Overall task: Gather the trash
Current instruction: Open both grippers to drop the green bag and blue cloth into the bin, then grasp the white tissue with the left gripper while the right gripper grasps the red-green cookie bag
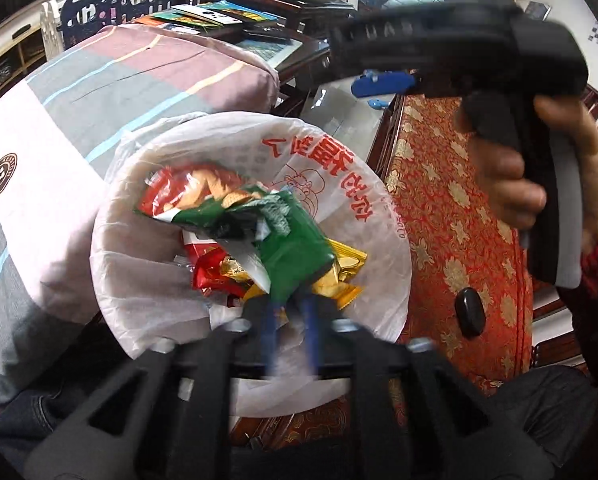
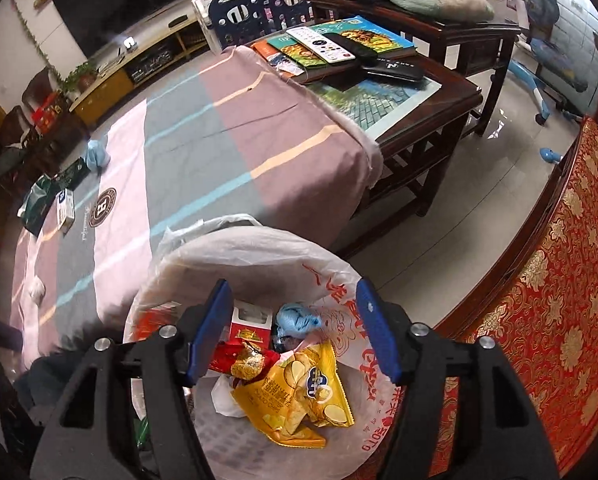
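Observation:
A trash bin lined with a white plastic bag (image 1: 331,184) (image 2: 259,252) stands beside the cloth-covered table. My left gripper (image 1: 291,312) is shut on a green snack wrapper (image 1: 295,248) held over the bin. Inside lie a yellow chip bag (image 2: 299,392), red wrappers (image 2: 239,356) and a blue crumpled piece (image 2: 295,320). My right gripper (image 2: 295,332) is open and empty above the bin; it also shows in the left wrist view (image 1: 383,84), held by a hand. On the table's far left lie a green packet (image 2: 47,196), a small box (image 2: 65,210) and a blue wad (image 2: 97,154).
A striped pink and grey cloth (image 2: 203,148) covers the table. A dark wooden side table (image 2: 419,92) with books and remotes stands behind it. A red and gold sofa cushion (image 2: 559,300) is on the right, with tiled floor (image 2: 479,184) between.

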### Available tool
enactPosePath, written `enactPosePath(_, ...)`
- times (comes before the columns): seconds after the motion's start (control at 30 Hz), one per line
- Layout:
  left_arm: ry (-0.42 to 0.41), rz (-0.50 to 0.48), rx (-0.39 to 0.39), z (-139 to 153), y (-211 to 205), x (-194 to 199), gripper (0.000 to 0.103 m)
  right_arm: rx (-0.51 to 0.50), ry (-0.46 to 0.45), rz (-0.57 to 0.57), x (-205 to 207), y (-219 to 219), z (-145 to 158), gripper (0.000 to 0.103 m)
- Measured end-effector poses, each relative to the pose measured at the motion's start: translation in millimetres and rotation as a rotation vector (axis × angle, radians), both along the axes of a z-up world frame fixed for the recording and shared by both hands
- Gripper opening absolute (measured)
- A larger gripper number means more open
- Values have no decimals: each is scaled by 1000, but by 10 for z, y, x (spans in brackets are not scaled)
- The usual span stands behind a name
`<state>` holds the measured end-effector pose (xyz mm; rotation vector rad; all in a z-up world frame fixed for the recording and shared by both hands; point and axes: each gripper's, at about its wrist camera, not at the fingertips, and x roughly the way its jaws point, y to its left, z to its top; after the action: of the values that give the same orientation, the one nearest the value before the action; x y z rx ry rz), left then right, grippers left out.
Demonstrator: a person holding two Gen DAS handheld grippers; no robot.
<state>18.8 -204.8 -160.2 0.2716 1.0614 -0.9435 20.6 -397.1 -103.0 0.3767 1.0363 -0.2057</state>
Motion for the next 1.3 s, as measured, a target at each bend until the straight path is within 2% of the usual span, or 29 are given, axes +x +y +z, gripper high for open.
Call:
enactPosePath(0.03,-16,17,2,9,9,6,59,-1,-2,0,5,2,6,64)
enactPosePath(0.2,-45,107,-25,79,161,68,67,-7,8,10,53,54,-28,64)
enactPosePath(0.4,-64,236,-41,137,469,291,68,-16,29,52,189,278,-86,64)
enactPosePath(0.5,-117,324,-35,217,713,432,72,-32,37,83,291,440,-98,64)
enactPosePath(0.6,-195,475,11,296,1119,682,76,-49,49,117,401,603,-120,64)
enactPosePath(0.7,-261,730,119,316,1799,1058,79,-56,60,149,526,765,-156,64)
enactPosePath(0.77,-254,919,172,287,2353,1287,81,-57,65,171,622,880,-178,64)
enactPosePath(0.87,-190,1144,150,179,3158,1509,82,-60,64,216,802,1120,-183,64)
enactPosePath(0.93,-120,1232,113,71,3552,1628,77,-60,59,257,959,1324,-174,64)
enactPosePath(1.03,-32,1246,36,-96,3804,1768,65,-71,25,327,1262,1712,-128,64)
enactPosePath(1.17,15,1189,-9,-197,3745,1892,65,-119,-37,428,1718,2342,-46,64)
enactPosePath(1.3,49,1169,-27,-276,3700,1943,59,-181,-61,548,2286,3069,-52,64)
